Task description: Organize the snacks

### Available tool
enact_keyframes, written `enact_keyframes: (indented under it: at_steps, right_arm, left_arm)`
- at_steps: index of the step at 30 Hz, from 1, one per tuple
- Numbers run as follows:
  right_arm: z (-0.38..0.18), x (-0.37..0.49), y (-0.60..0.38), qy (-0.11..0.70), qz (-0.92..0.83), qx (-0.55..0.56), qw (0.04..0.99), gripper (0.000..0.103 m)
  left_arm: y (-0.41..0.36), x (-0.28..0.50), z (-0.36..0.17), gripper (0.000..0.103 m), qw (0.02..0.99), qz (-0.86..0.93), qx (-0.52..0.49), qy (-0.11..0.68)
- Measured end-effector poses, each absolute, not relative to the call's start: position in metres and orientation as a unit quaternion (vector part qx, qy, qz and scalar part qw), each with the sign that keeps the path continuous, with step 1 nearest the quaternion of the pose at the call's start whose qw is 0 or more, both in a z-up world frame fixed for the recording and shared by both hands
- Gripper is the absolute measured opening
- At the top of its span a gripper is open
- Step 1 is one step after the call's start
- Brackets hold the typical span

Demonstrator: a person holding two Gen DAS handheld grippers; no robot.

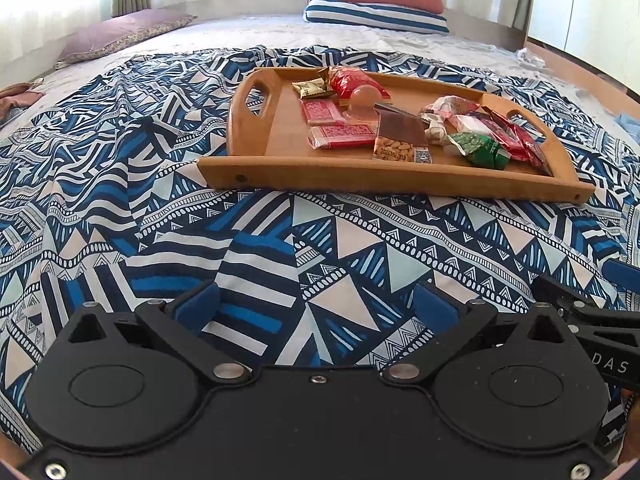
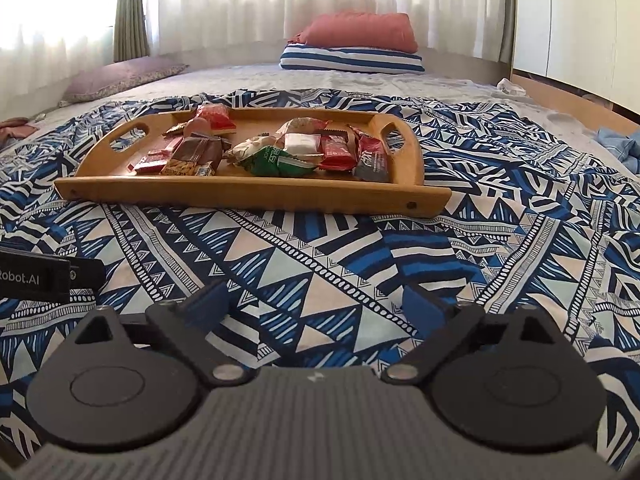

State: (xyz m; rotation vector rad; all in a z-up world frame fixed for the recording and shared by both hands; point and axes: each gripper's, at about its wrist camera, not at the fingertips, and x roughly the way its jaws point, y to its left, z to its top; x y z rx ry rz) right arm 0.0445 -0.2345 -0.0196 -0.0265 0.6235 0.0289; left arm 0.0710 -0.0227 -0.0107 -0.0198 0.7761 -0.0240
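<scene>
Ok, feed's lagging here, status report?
Left gripper and right gripper open, empty, over blanket. Snacks piled in wooden tray. Path clear.

Left gripper body: black, matte, smooth plastic; two round raised discs on top.
Left fingers: blue pads on black linkage arms.
Left fasteners: silver pivot pins, small screws at corners and centre.
Right gripper body: dark grey, ribbed surface; two round discs.
Right fingers: blue pads, black linkages, silver pivots.
Markings: white "DAS" on the right unit's side, "Robot.AI" on the left's.
</scene>
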Motion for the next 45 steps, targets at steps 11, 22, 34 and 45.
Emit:
enact_keyframes:
  at_steps: [11, 22, 34, 45]
  right_arm:
    - [-0.0216, 0.0468, -0.234, 0.31, 0.017, -0.015, 0.95, 0.102]
    - [-0.0228, 0.0468, -0.2332, 0.31, 0.018, -0.018, 0.95, 0.102]
    - [-0.0225, 0.0461, -0.2331, 0.309, 0.018, -0.02, 0.951, 0.102]
    - [-0.0225, 0.0463, -0.2329, 0.309, 0.018, -0.02, 0.951, 0.102]
  left_arm:
    - [-0.0267, 0.0669, -0.0131, 0.103, 0.931, 0.003, -0.003, 0.364]
    - [-0.0249, 0.069, -0.0129, 0.103, 0.929, 0.001, -0.008, 0.37]
    - [-0.0268, 0.0712, -0.0127, 0.103, 0.926, 0.004, -0.003, 0.377]
    - [-0.0273, 0.0716, -0.0128, 0.103, 0.926, 0.004, -0.002, 0.378]
